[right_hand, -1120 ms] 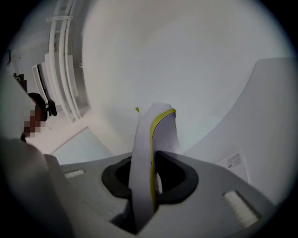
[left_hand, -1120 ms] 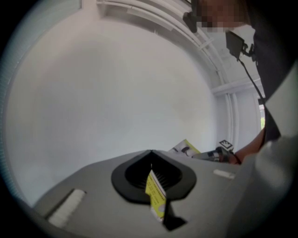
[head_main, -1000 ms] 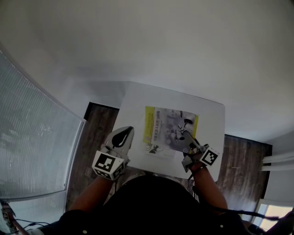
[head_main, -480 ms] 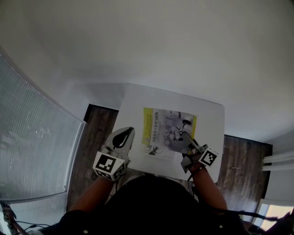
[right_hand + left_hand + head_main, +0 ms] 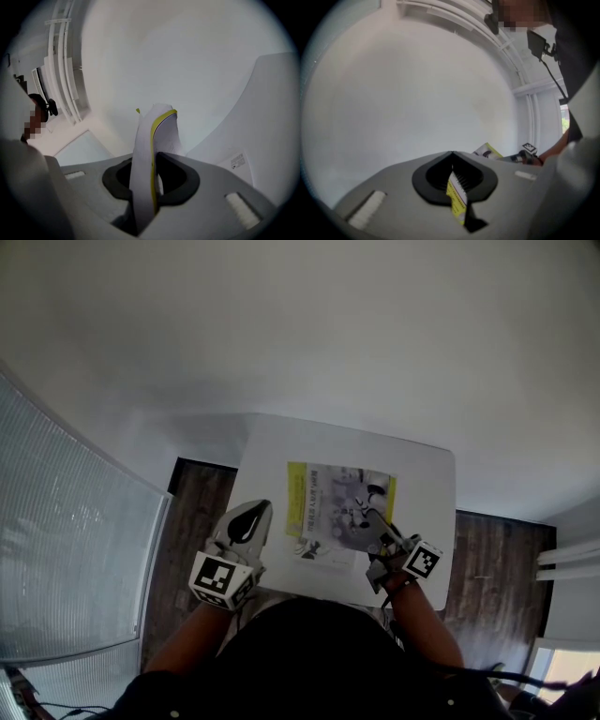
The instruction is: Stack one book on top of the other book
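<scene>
Book (image 5: 159, 131) between fingers (image 5: 183, 178) of right gripper (image 5: 151, 164)

lower book (image 5: 295, 502): mostly covered by upper book (image 5: 342, 498) | cover print: unreadable

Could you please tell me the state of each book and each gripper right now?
upper book, closed, lying on the lower book, near right corner gripped.
lower book, closed, flat on the white table.
right gripper, shut on the upper book.
left gripper, jaws together, clear of both books, by the table's left edge.
</scene>
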`<state>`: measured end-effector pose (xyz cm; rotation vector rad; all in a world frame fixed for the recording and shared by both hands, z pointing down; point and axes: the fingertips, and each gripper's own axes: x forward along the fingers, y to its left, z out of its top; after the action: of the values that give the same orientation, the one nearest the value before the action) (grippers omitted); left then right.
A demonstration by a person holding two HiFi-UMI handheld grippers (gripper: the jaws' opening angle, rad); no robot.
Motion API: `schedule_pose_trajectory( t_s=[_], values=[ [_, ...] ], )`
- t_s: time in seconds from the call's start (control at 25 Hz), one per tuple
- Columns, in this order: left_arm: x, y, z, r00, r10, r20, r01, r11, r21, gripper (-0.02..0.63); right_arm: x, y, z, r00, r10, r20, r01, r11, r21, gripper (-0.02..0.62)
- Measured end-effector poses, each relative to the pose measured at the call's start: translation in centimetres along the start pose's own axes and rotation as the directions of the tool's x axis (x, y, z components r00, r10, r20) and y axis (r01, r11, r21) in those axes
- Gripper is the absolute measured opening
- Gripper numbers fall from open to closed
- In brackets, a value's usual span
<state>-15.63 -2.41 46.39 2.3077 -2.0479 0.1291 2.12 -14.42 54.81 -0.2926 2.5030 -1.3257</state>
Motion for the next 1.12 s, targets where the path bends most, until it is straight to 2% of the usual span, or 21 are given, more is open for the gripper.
schedule_pose_trajectory(
  t_s=[0.44,0.64,0.8,0.92,1.0,1.12],
  values=[
    [0.3,-0.5,0.1,1.0,-0.024,0.013,0.024,1.0,-0.001,0.005,0.1,0.5,0.1,1.0,0.013,0.001,-0.013,1.0,0.003,0.087],
    [0.3,-0.1,0.2,1.0,-0.015,-0.011,0.015,1.0,-0.01,0.005,0.1,0.5,-0.1,1.0,0.0,0.004,0.0,1.0,0.01,0.087],
    [1.0,-0.2,0.0,0.999,-0.052,-0.013,0.052,0.999,-0.017,0.005,-0.2,0.9,0.4,1.0,-0.001,0.03,0.0,1.0,0.013,0.087],
    [1.2,-0.1,0.0,0.996,-0.083,-0.014,0.082,0.996,-0.016,0.005,0.0,1.9,0.7,0.998,0.035,0.06,-0.036,0.999,0.015,0.087],
    [0.9,0.5,0.1,0.998,-0.062,-0.009,0.062,0.998,-0.031,0.005,0.6,1.7,0.3,0.998,0.044,0.05,-0.046,0.999,0.027,0.087],
    [1.2,0.5,0.3,0.998,-0.062,0.012,0.063,0.997,-0.049,0.005,0.4,0.6,0.0,0.999,0.018,0.033,-0.019,0.999,0.036,0.087]
  ],
)
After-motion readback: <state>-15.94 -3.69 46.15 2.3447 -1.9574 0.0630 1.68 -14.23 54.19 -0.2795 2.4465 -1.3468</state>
